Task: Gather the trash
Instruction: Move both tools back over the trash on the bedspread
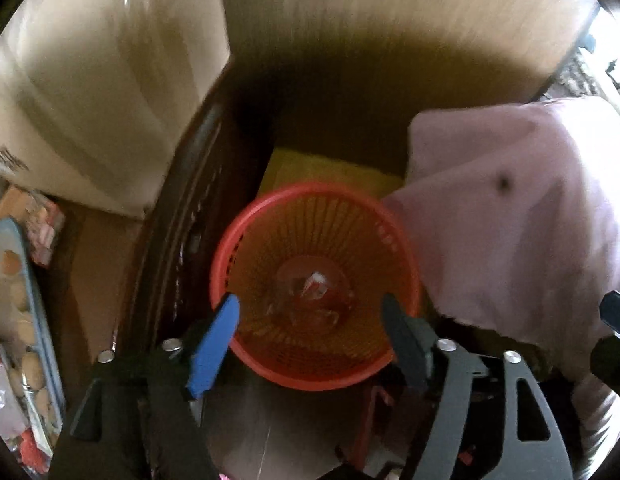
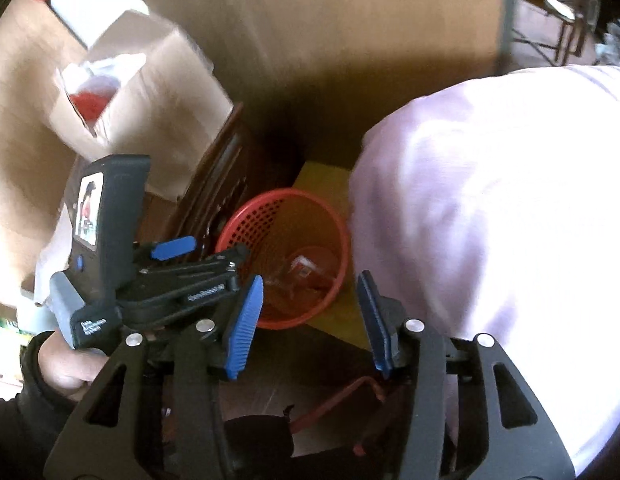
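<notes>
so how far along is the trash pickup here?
Done: some trash, clear wrappers with red print, already lies at the bottom of the red basket. In hand: nothing; the left gripper and right gripper are both open and empty above the basket. Left: unclear. There is clutter on the tray at the far left, but it's too blurred to say whether that is trash.

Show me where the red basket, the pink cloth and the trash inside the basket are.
red basket [image 1: 225, 240], left wrist view, on its left rim.
pink cloth [image 1: 510, 232], left wrist view, on its middle.
trash [image 1: 316, 292], left wrist view, on the wrappers at the basket's bottom.
</notes>
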